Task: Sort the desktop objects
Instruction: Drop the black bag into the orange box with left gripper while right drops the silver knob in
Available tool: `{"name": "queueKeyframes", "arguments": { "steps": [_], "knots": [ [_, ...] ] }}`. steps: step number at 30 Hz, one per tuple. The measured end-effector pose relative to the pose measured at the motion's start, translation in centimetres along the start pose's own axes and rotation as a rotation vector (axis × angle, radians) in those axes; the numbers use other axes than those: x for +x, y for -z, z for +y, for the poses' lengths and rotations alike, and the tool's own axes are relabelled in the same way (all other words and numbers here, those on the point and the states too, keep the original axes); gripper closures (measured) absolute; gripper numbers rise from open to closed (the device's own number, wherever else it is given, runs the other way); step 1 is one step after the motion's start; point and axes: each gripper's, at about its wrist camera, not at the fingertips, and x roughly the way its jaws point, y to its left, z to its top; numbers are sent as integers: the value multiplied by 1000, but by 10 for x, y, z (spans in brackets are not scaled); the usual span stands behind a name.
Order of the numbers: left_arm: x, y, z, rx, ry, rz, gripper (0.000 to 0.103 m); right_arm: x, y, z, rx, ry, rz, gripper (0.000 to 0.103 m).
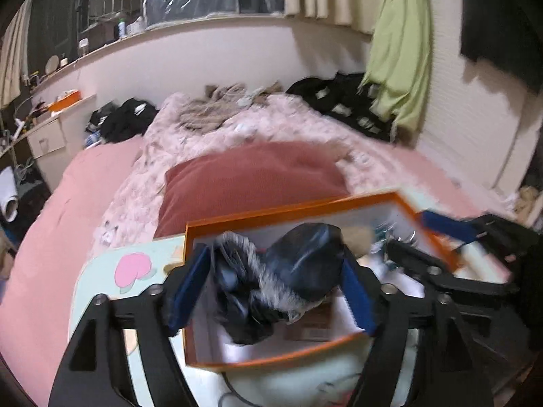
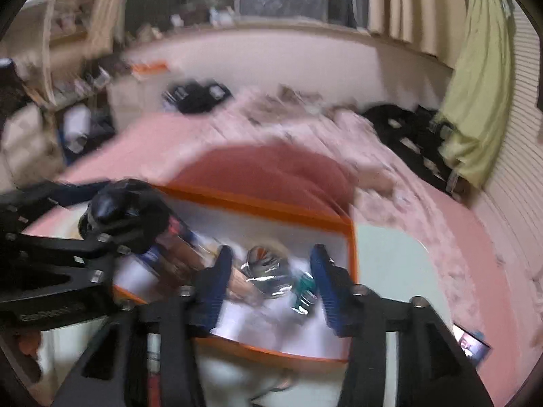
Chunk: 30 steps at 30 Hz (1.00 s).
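A dark navy fabric bundle with a grey fuzzy trim [image 1: 288,271] is clamped between the blue pads of the left gripper [image 1: 275,285], above the orange-rimmed shallow box [image 1: 295,208]. The right gripper [image 2: 271,281] is held wide apart, nothing gripped; crinkled silver foil wrappers [image 2: 268,271] lie between its fingers inside the box.

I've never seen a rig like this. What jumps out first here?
The left gripper, its blue-padded fingers around a dark fur-trimmed bundle, sits over an orange-rimmed white box. The right gripper straddles shiny foil wrappers in that box. Behind lies a rust-red cushion on a pink bed.
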Motion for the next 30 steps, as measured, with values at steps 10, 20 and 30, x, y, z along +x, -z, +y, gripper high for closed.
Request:
{"name": "queueKeyframes", "arguments": {
  "steps": [10, 20, 30],
  "knots": [
    [10, 25, -4, 16, -43, -26, 18, -19, 12, -7, 34, -77, -51, 24],
    [-6, 34, -11, 34, -6, -21, 18, -30, 23, -10, 30, -97, -46, 24],
    [-82, 45, -5, -60, 5, -76, 18, -91, 56, 5, 5, -114, -68, 24]
  ]
}}
